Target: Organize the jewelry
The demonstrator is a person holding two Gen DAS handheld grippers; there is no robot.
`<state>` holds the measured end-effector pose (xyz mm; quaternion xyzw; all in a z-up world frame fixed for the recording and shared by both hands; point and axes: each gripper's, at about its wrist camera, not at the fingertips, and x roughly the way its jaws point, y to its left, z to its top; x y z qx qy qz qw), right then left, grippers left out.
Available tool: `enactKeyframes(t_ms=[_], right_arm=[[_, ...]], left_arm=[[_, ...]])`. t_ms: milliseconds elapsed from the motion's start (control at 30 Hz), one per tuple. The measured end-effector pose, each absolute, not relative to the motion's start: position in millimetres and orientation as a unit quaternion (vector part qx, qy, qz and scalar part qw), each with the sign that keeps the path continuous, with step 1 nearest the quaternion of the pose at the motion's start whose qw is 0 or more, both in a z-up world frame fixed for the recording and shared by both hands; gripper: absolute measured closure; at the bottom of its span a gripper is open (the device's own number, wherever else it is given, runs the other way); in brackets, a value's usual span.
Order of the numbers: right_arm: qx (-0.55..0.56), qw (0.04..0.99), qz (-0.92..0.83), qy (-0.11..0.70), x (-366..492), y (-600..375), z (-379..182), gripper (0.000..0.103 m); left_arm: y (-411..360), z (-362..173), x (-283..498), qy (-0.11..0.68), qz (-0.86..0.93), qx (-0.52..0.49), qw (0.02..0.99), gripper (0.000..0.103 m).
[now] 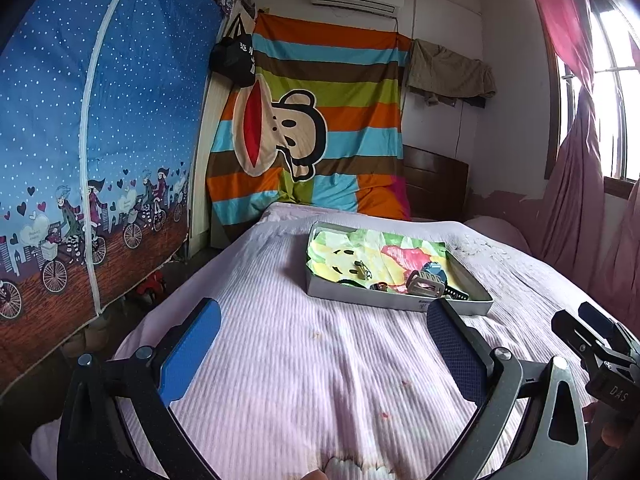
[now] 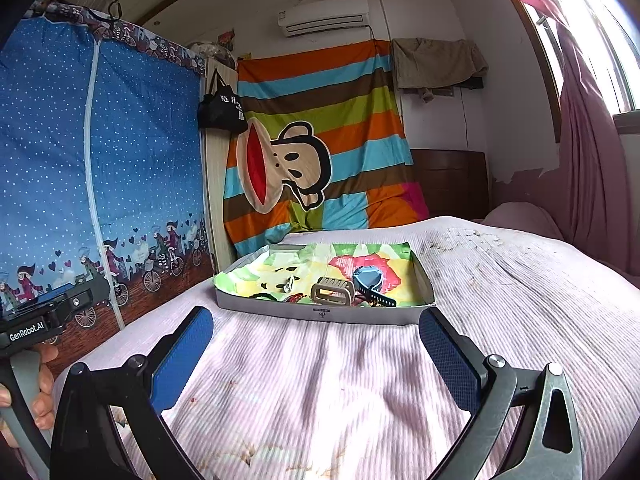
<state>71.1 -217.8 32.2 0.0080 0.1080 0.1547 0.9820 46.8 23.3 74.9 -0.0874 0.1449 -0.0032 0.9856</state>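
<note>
Shallow grey tray [image 2: 320,314] lined with bright cartoon cloth seen on bed [image 2: 360,380], holding beige hair clip [image 2: 333,290] and blue watch [image 2: 370,280]; left tool [image 1: 320,344] and right tool [image 2: 316,344] held wide open, empty

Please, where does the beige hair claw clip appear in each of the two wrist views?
Left wrist: beige hair claw clip in the tray's near right part, right of centre.
Right wrist: clip at picture centre, against the tray's front wall.
Shared landmark: blue watch beside it.

bare bedspread [image 2: 320,380] lies before the low-walled box [image 2: 320,314]; box open on top.
</note>
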Motion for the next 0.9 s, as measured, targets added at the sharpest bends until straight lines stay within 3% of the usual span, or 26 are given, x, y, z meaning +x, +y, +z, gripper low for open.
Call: enactKeyframes(t_ms=[900], right_arm=[[-0.019,0.984,0.125,0.125,54,-193,-11,0.0]], left_arm=[[22,22,27,0.15,0.005,-0.046,0.988,0.002]])
